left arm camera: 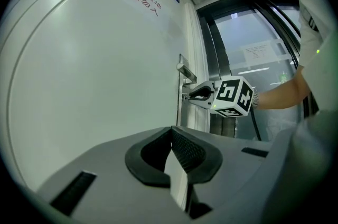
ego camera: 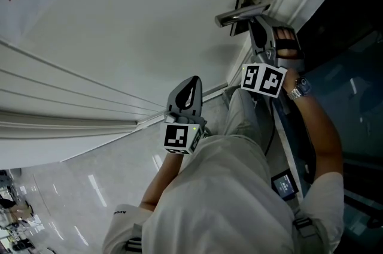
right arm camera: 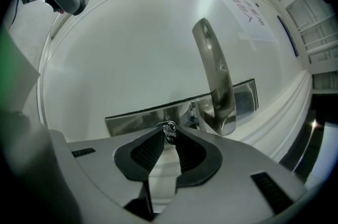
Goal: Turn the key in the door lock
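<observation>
The right gripper (right arm camera: 168, 138) pinches the small metal key (right arm camera: 169, 128) between the tips of its ribbed black pads, level with the keyhole, apparently so a roll of the wrist can turn it; just beyond the tips lies the brushed-steel lock plate (right arm camera: 137, 114), its polished lever handle (right arm camera: 216, 80) up and right of them on the smooth white door (right arm camera: 132, 48); the left gripper (left arm camera: 170, 133), jaws together and empty, hangs well aside.
</observation>
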`<action>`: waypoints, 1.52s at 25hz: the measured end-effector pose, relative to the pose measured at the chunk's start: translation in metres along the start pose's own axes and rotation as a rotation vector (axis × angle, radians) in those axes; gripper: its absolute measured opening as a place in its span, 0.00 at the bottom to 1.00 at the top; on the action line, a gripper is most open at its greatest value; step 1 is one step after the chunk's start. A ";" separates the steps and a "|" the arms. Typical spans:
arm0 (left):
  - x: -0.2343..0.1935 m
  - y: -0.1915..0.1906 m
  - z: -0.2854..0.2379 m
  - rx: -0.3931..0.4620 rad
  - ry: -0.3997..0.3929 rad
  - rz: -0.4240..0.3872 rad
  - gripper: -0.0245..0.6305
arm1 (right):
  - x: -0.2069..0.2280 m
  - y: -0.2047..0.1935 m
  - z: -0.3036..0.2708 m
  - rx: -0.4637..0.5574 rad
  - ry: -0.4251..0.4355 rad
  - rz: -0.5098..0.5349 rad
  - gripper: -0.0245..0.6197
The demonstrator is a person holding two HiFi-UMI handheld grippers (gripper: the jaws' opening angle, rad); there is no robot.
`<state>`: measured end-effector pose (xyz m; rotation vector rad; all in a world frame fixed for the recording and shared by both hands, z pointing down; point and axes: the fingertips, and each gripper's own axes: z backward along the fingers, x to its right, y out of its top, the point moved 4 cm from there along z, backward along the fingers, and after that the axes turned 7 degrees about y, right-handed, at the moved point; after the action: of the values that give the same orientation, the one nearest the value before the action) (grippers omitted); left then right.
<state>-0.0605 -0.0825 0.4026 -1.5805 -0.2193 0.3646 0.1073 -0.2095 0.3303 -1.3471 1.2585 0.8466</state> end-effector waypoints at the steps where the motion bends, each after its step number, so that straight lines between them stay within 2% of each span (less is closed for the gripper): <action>1: 0.001 0.000 0.000 0.000 -0.002 -0.001 0.05 | 0.000 0.000 0.000 0.002 0.005 -0.023 0.15; 4: 0.001 -0.001 0.001 -0.002 -0.006 -0.003 0.05 | 0.002 0.000 0.000 0.007 0.011 -0.090 0.15; 7: 0.002 0.003 0.001 0.008 -0.004 -0.005 0.05 | 0.004 0.000 0.000 0.018 0.019 -0.166 0.08; 16: 0.004 0.000 0.003 0.000 -0.008 -0.005 0.05 | 0.005 -0.001 0.000 0.028 0.015 -0.235 0.07; 18: 0.004 -0.001 0.003 -0.002 -0.008 -0.004 0.05 | 0.006 -0.001 -0.001 0.035 0.035 -0.297 0.07; 21: 0.005 -0.001 0.004 -0.002 -0.006 -0.005 0.05 | 0.011 -0.001 0.000 0.060 0.088 -0.480 0.05; 22: 0.005 -0.001 0.004 0.000 -0.006 -0.006 0.05 | 0.012 -0.002 0.000 0.062 0.090 -0.510 0.05; 29: 0.004 0.000 0.006 -0.004 0.005 -0.011 0.05 | 0.012 -0.002 0.001 0.077 0.078 -0.605 0.05; 38: 0.002 -0.002 0.008 -0.001 0.019 -0.006 0.05 | 0.016 -0.005 0.000 0.114 0.124 -0.784 0.05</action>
<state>-0.0615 -0.0746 0.4042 -1.5838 -0.2101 0.3445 0.1148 -0.2135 0.3165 -1.6371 0.7385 0.1415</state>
